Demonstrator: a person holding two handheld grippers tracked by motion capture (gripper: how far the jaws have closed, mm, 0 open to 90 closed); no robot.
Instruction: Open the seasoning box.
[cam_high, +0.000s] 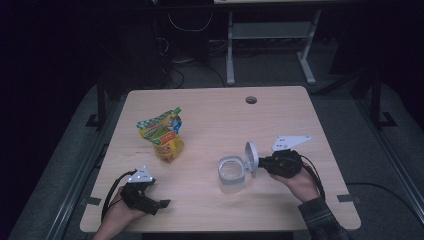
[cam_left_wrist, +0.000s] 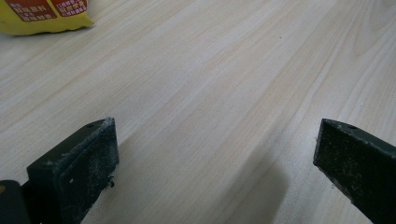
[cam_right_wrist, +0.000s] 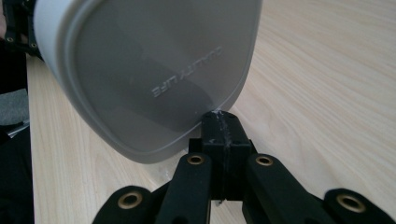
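A clear plastic container (cam_high: 231, 173) stands open on the wooden table (cam_high: 225, 120), right of centre. Its grey-white lid (cam_high: 251, 156) is held on edge just right of the container, with my right gripper (cam_high: 258, 165) shut on its rim. In the right gripper view the lid (cam_right_wrist: 154, 70) looms large with raised lettering, and the gripper (cam_right_wrist: 222, 122) pinches its lower edge. My left gripper (cam_high: 159, 204) rests near the table's front left. In the left gripper view its jaws stand wide apart, the gripper (cam_left_wrist: 215, 135) holding nothing over bare wood.
A yellow and green snack bag (cam_high: 162, 135) lies left of centre, and its corner (cam_left_wrist: 42, 16) appears in the left gripper view. A round cable hole (cam_high: 251, 99) sits near the table's far edge. Desk legs and cables stand on the floor beyond.
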